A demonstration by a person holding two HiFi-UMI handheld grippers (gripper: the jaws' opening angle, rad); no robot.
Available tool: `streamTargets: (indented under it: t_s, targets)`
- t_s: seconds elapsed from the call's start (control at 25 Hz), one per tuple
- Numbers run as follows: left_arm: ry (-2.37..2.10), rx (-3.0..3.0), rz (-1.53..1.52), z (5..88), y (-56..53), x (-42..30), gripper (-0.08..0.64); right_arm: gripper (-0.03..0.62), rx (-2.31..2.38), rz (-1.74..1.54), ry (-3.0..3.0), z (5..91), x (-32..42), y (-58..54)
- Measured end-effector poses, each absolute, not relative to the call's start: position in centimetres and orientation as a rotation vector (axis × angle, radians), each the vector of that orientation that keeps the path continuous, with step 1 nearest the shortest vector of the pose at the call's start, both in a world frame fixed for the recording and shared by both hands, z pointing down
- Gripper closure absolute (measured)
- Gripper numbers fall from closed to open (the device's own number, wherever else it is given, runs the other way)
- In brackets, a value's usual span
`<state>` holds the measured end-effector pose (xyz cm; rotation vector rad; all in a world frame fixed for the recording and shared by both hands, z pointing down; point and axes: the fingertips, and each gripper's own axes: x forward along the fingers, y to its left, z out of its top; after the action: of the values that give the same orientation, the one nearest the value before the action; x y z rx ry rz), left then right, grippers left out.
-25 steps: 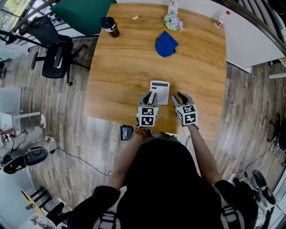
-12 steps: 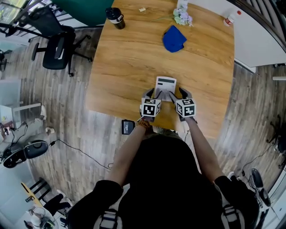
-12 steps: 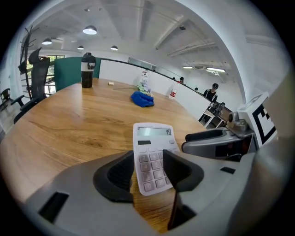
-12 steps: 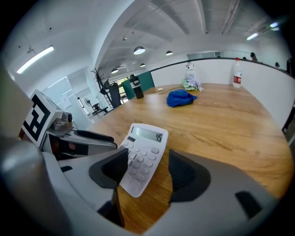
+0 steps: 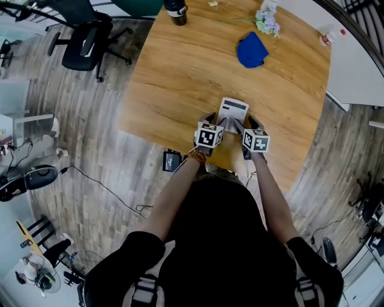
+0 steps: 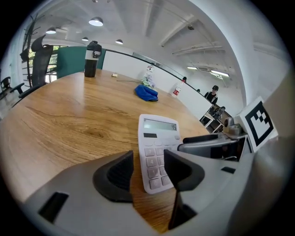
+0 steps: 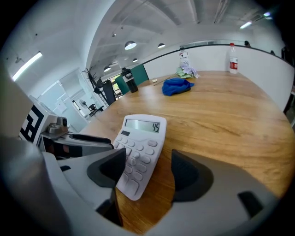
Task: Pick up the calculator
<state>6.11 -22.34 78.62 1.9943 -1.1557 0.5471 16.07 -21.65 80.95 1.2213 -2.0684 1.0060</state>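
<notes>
Pre-grasp: left tongs [image 6: 148, 170] and right tongs [image 7: 148, 171], just opened, straddle the white rectangular plastic calculator's [image 5: 233, 111] near corners; next, close.

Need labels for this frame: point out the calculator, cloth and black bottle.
calculator [image 5: 233, 115], head view, on its keypad.
cloth [image 5: 251, 51], head view, on its middle.
black bottle [image 5: 176, 12], head view, on its body.
</notes>
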Motion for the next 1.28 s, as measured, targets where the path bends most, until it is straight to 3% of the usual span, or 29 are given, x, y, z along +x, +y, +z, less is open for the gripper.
streamTargets:
  t_s: [1.08,1.12,1.16,1.28]
  targets:
    - [-1.08,1.971,0.568,79.7,-22.2,7.0,0.341,0.293,1.237,1.095,-1.965,81.2,15.0,-21.4]
    - [-1.082,1.966,0.562,79.7,-22.2,7.0,0.341,0.297,1.231,1.113,-1.964,81.1,14.8,-21.4]
    - [-1.083,1.961,0.555,79.7,-22.3,6.9,0.341,0.366,1.227,1.14,-1.969,81.1,14.5,-21.3]
    - [-1.078,1.946,0.528,79.7,-22.3,6.7,0.342,0.368,1.262,1.167,-1.962,80.7,14.1,-21.1]
